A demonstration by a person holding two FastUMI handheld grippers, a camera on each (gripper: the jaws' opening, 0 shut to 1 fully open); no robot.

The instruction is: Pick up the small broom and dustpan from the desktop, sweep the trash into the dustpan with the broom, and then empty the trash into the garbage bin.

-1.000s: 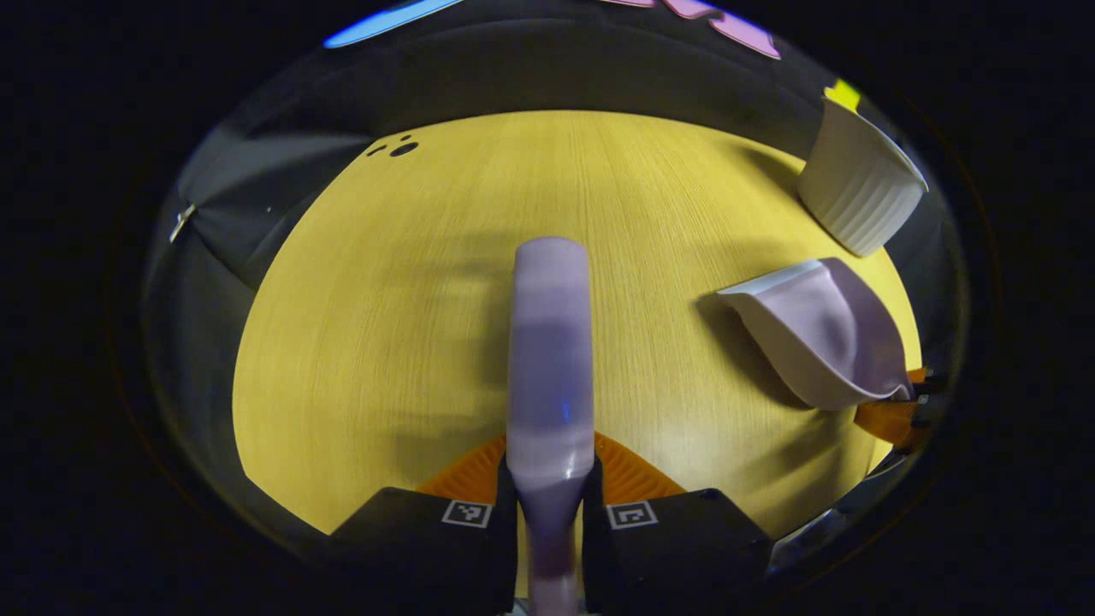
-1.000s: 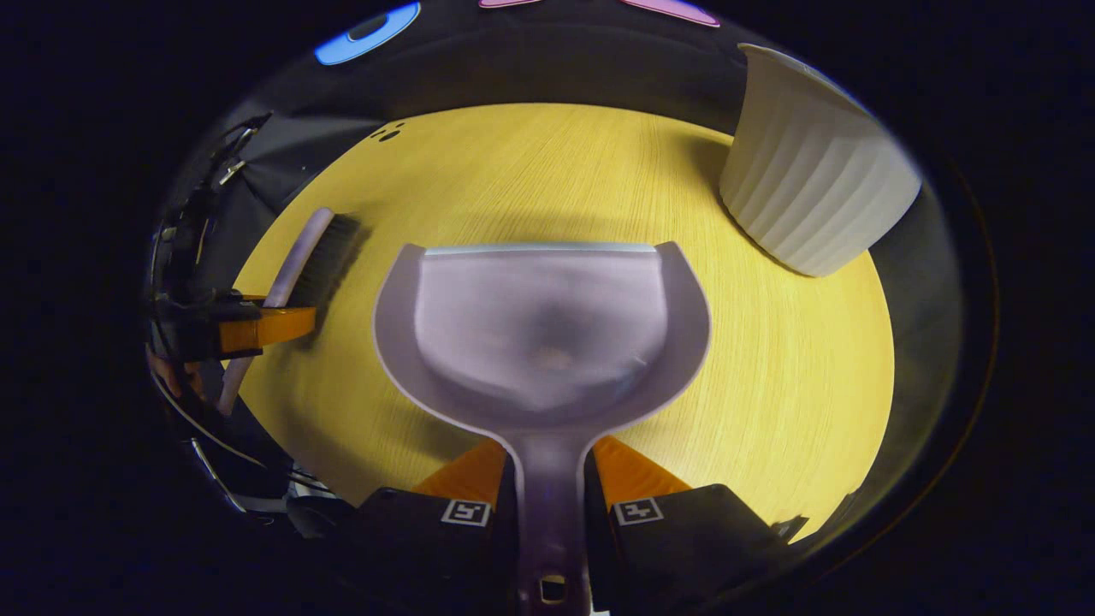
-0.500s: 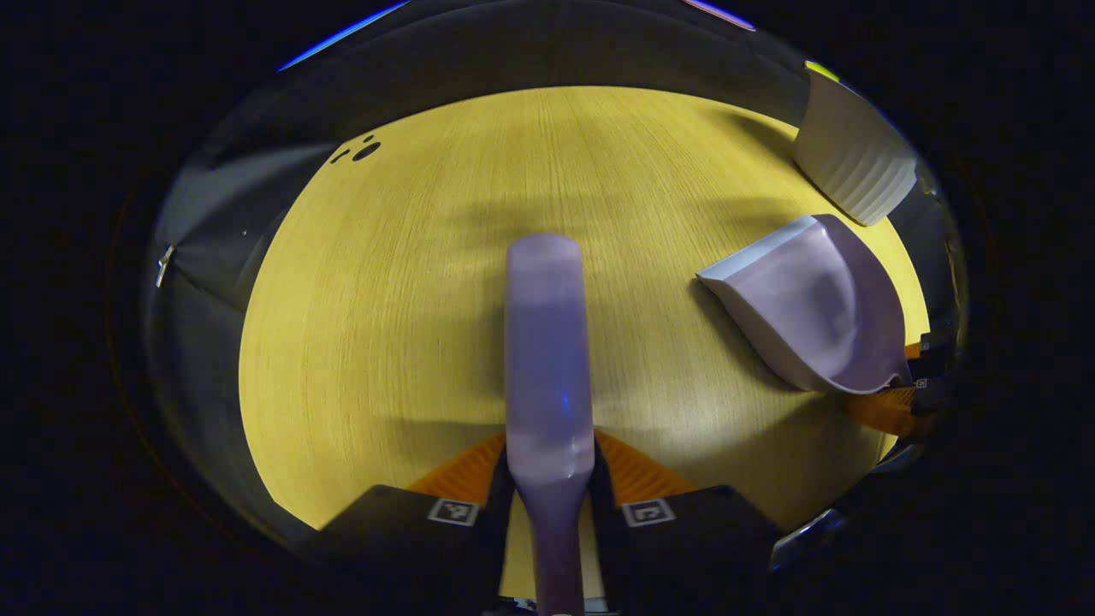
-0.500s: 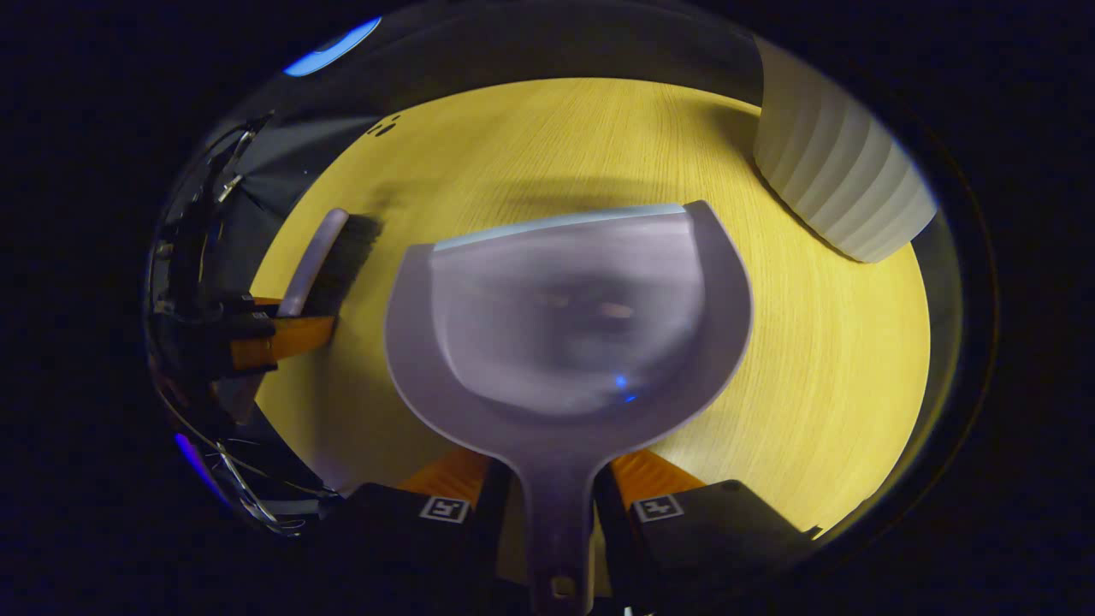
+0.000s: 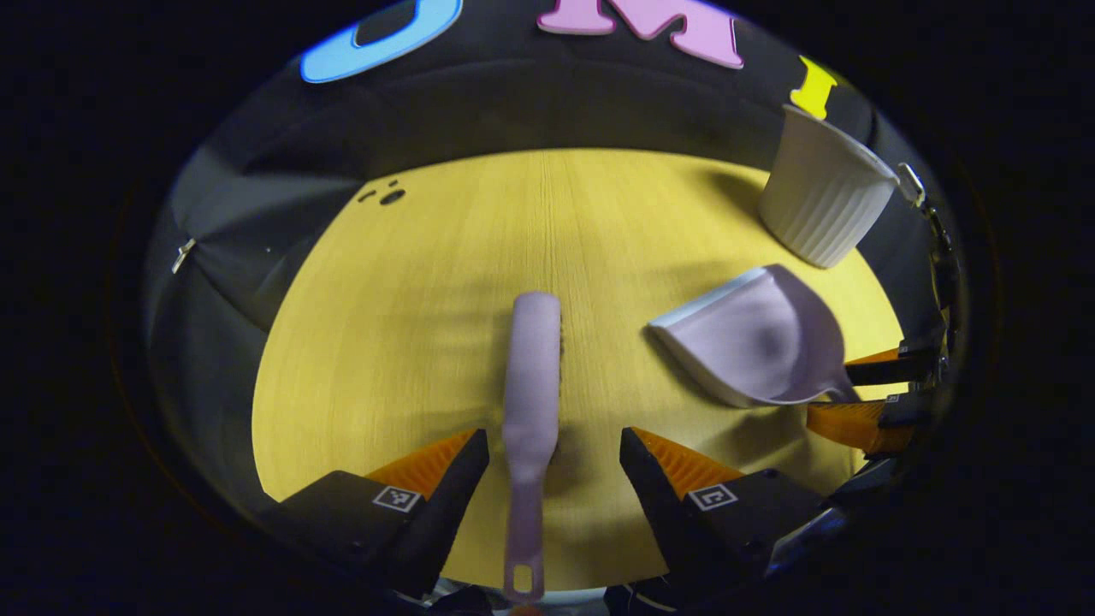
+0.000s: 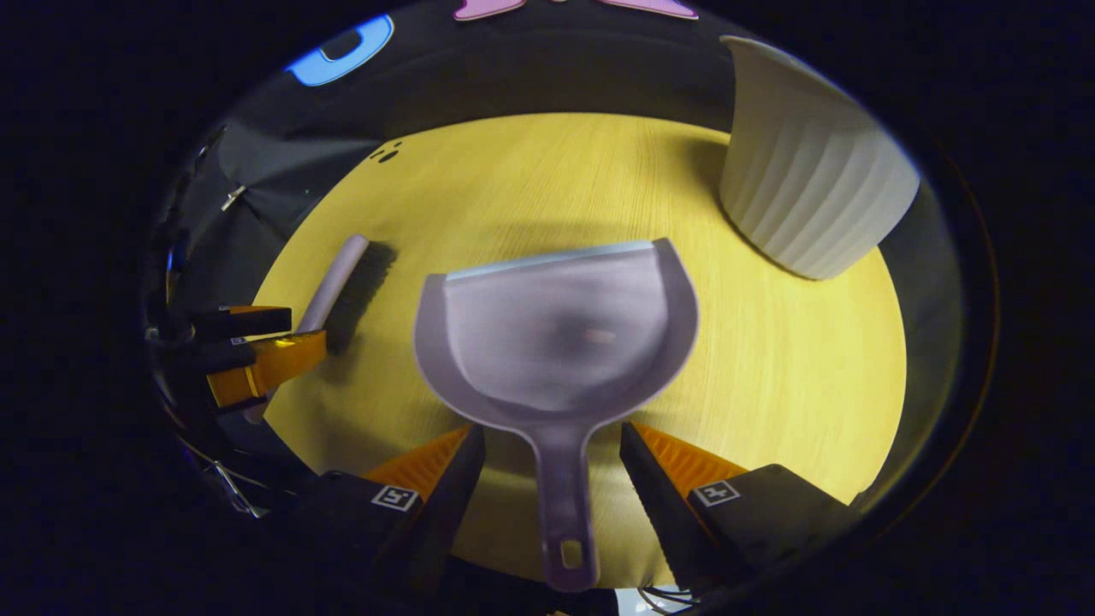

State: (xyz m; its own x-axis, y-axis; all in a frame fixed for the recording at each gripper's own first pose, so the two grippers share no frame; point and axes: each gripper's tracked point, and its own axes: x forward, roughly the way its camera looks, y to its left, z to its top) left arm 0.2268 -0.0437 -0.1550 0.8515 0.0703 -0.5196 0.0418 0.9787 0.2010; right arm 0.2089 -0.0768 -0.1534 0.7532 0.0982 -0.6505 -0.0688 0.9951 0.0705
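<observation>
The lilac small broom (image 5: 530, 385) lies flat on the yellow wooden desktop (image 5: 428, 282), its handle running between the spread fingers of my open left gripper (image 5: 554, 449). The lilac dustpan (image 6: 560, 338) rests on the desktop (image 6: 796, 376) with its handle between the parted fingers of my open right gripper (image 6: 552, 445). A small speck lies inside the pan. In the left gripper view the dustpan (image 5: 753, 338) sits to the right with the right gripper (image 5: 873, 393) behind it. The right gripper view has the broom (image 6: 342, 278) at the left beside the left gripper (image 6: 257, 346).
A white ribbed garbage bin (image 6: 808, 197) stands at the desktop's far right corner, also seen as the bin (image 5: 821, 210) in the left gripper view. Small dark holes (image 5: 389, 195) mark the desktop's far left. Black cloth walls surround the desk.
Both grippers have opened and drawn back. The broom and the dustpan, gripped and held up before, now lie on the desktop, free of the fingers.
</observation>
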